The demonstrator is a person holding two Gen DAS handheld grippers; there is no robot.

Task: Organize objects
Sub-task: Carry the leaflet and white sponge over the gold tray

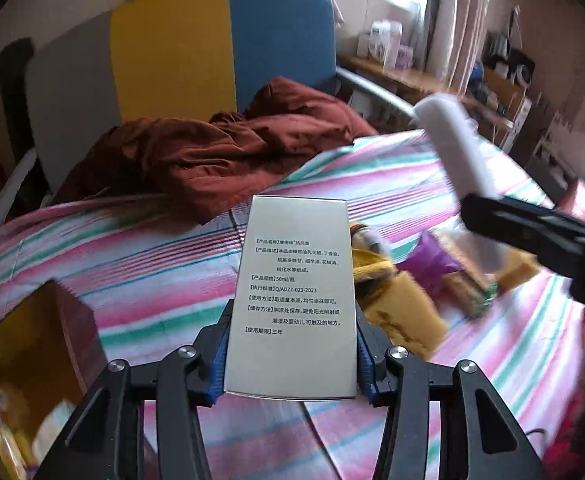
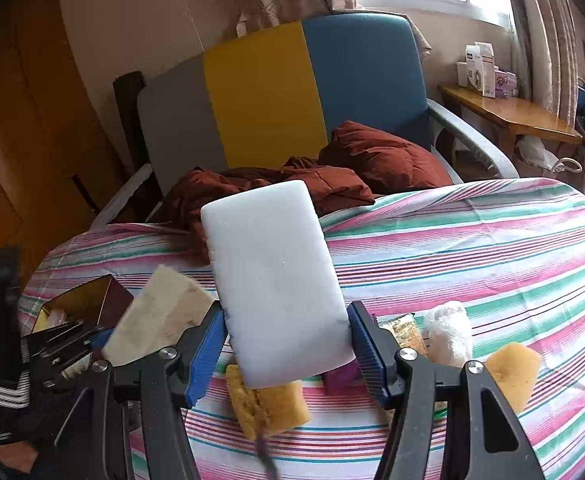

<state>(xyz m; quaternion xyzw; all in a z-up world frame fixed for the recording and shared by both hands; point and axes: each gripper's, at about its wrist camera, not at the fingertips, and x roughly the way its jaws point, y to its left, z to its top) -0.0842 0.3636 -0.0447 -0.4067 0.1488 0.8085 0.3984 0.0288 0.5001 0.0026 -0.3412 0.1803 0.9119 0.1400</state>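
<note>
My left gripper is shut on a silver carton printed with black text, held above the striped bedsheet. My right gripper is shut on a white foam block, also raised above the bed. In the left wrist view the foam block and the right gripper's black body show at the right. In the right wrist view the carton and the left gripper show at the left. A brown open box holding small items sits on the bed at the left; it also shows in the right wrist view.
Yellow sponges, a purple item, a white wrapped bundle and a packet lie on the sheet. A rust-red blanket is heaped at the headboard. A wooden desk stands at the right.
</note>
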